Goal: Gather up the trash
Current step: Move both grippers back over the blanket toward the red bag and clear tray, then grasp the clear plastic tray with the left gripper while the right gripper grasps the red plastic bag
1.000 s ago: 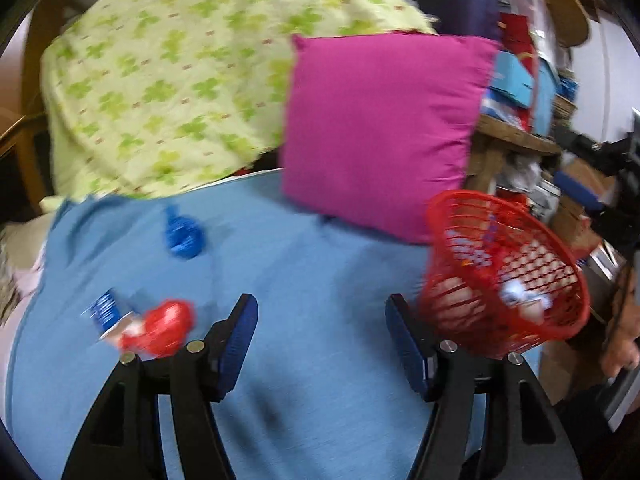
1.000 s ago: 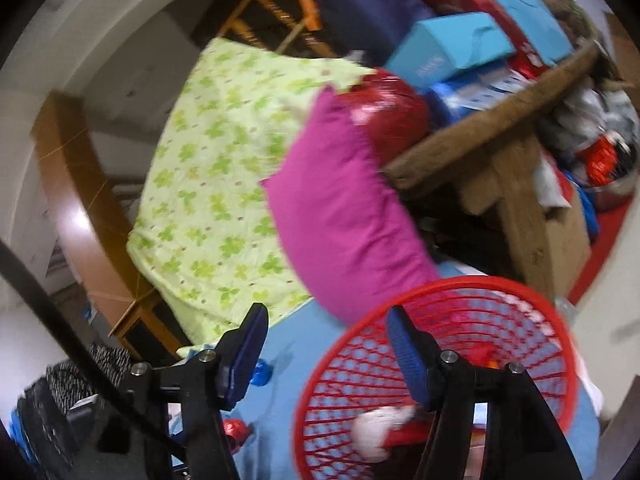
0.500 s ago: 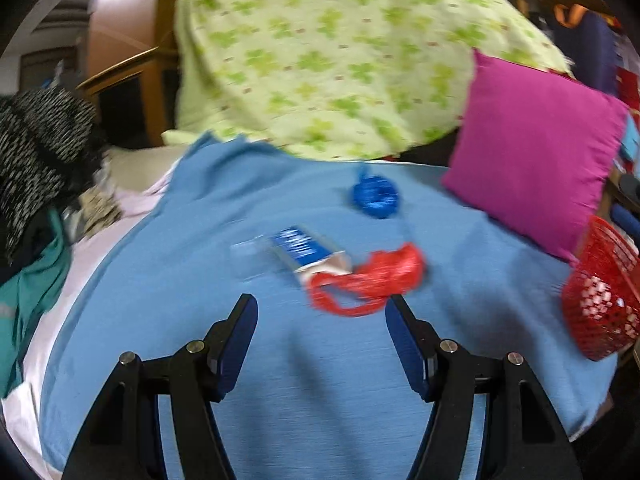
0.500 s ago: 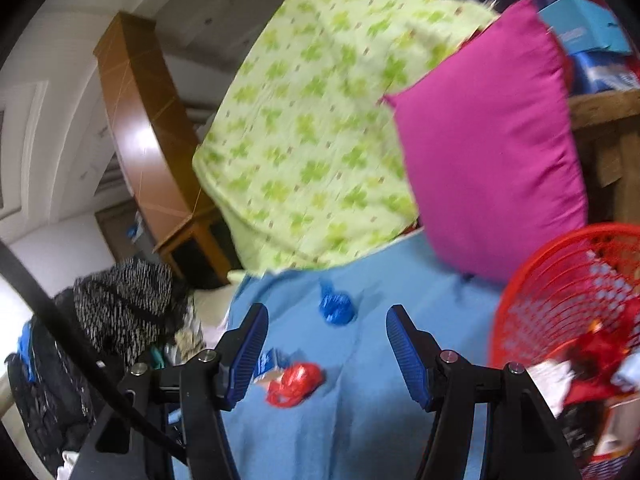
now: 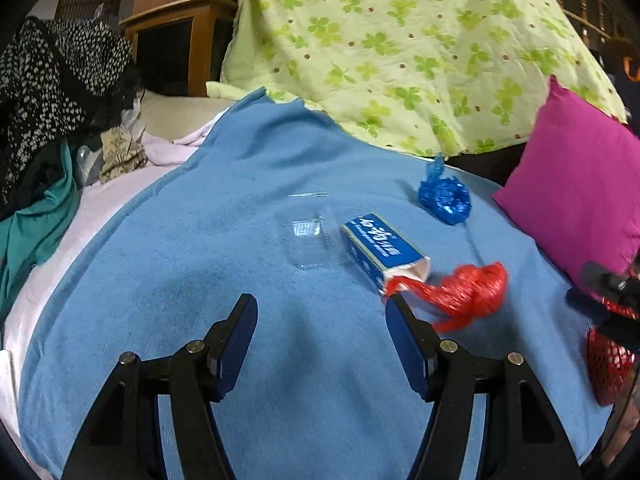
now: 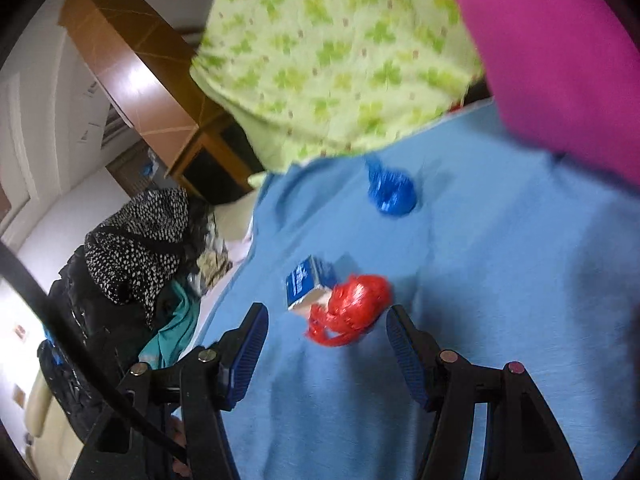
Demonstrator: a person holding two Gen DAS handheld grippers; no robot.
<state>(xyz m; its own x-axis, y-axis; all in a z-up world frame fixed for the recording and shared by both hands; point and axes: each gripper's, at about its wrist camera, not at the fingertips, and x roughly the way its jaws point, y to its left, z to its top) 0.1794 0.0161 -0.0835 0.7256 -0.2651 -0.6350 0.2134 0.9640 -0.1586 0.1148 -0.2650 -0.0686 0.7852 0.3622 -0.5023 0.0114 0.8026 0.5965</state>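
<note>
Hovering over the blue blanket (image 5: 200, 264), left gripper (image 5: 321, 320) and right gripper (image 6: 326, 330) both spread wide, holding nothing. Red bag (image 6: 352, 308) touches blue box (image 5: 382, 248); blue wad (image 5: 444, 196) near pink cushion (image 5: 576, 184); red basket (image 5: 610, 364) at far right.

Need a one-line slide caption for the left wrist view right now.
Open left gripper hovers over blue blanket before blue carton, red mesh wad and blue wrapper.

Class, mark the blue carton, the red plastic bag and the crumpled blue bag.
blue carton (image 5: 378, 240), left wrist view, printed top face.
red plastic bag (image 6: 356, 302), right wrist view, bunched middle.
crumpled blue bag (image 5: 446, 198), left wrist view, centre of wad.
</note>
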